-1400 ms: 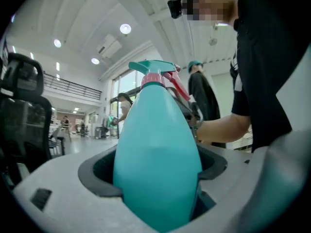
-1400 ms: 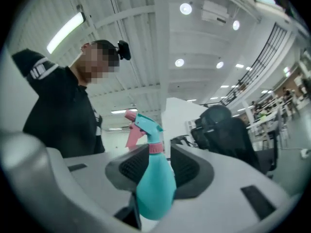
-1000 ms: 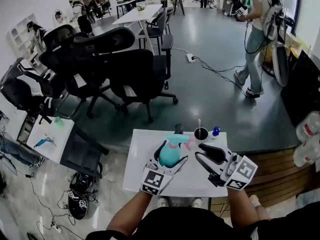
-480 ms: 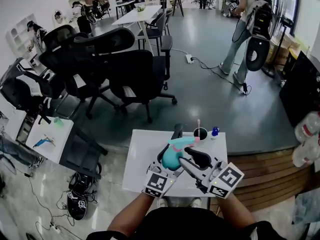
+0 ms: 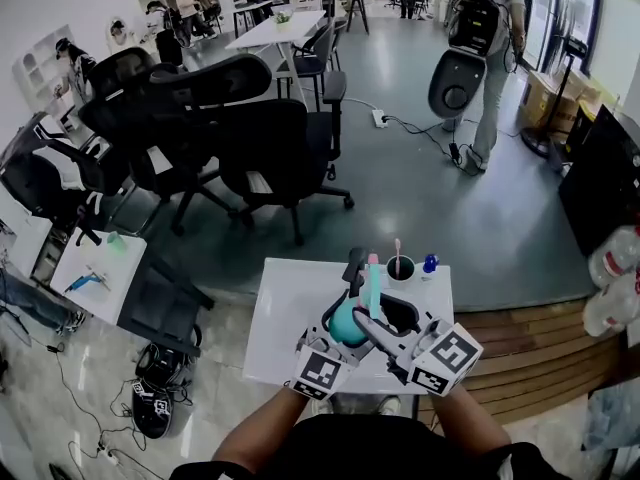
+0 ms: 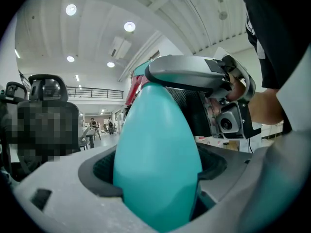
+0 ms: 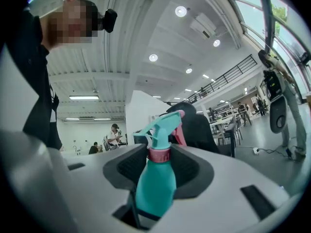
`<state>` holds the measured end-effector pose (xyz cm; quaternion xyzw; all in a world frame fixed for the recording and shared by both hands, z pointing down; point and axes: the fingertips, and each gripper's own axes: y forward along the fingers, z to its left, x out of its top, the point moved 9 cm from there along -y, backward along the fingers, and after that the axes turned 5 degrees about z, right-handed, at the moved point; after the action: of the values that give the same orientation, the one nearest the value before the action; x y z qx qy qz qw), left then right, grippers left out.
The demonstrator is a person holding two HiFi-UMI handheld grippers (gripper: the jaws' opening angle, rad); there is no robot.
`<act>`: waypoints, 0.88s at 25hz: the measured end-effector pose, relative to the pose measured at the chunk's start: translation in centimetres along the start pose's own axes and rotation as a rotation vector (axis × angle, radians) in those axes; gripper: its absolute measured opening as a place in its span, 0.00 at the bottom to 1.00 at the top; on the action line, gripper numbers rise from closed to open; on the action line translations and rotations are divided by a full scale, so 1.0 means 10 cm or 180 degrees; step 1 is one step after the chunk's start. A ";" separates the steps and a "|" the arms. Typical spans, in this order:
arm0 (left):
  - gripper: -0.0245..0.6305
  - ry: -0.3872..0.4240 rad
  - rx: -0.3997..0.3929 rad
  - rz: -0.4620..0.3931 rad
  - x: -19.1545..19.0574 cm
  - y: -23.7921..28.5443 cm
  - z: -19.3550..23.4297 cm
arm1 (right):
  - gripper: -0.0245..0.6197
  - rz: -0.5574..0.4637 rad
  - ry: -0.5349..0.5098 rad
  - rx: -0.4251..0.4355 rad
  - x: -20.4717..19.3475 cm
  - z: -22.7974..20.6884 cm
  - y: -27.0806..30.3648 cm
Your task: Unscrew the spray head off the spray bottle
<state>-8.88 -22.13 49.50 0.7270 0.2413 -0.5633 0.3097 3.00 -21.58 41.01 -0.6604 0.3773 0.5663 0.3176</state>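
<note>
Left gripper (image 6: 158,166) clamps spray bottle (image 6: 155,130), its view shows.

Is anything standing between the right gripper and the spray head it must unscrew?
Nothing visible does. The jaws of the right gripper have just been opening and stand on both sides of the pink collar under the spray head, not pressing it. The left gripper clamps the bottle.

My left gripper (image 6: 158,178) is clamped on the fat teal body of the spray bottle (image 6: 158,149), which fills the middle of the shot. The right gripper (image 6: 167,76) reaches across the bottle's top. Its jaws have just been opening, with the neck between them and a hand (image 6: 238,89) behind. There's an office chair (image 6: 46,87) off to the left.
</note>
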 end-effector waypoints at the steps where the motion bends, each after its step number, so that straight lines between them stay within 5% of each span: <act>1: 0.70 0.0004 -0.0006 -0.0005 0.00 0.00 -0.01 | 0.28 0.0002 -0.0022 -0.0003 0.00 0.00 0.00; 22: 0.70 -0.0103 0.0049 0.0241 -0.30 0.03 0.05 | 0.25 -0.0457 -0.0420 -0.0189 0.56 -0.02 -0.29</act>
<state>-9.71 -22.70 52.41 0.7287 0.2043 -0.5648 0.3291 5.95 -21.03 35.53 -0.6561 0.2904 0.5952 0.3618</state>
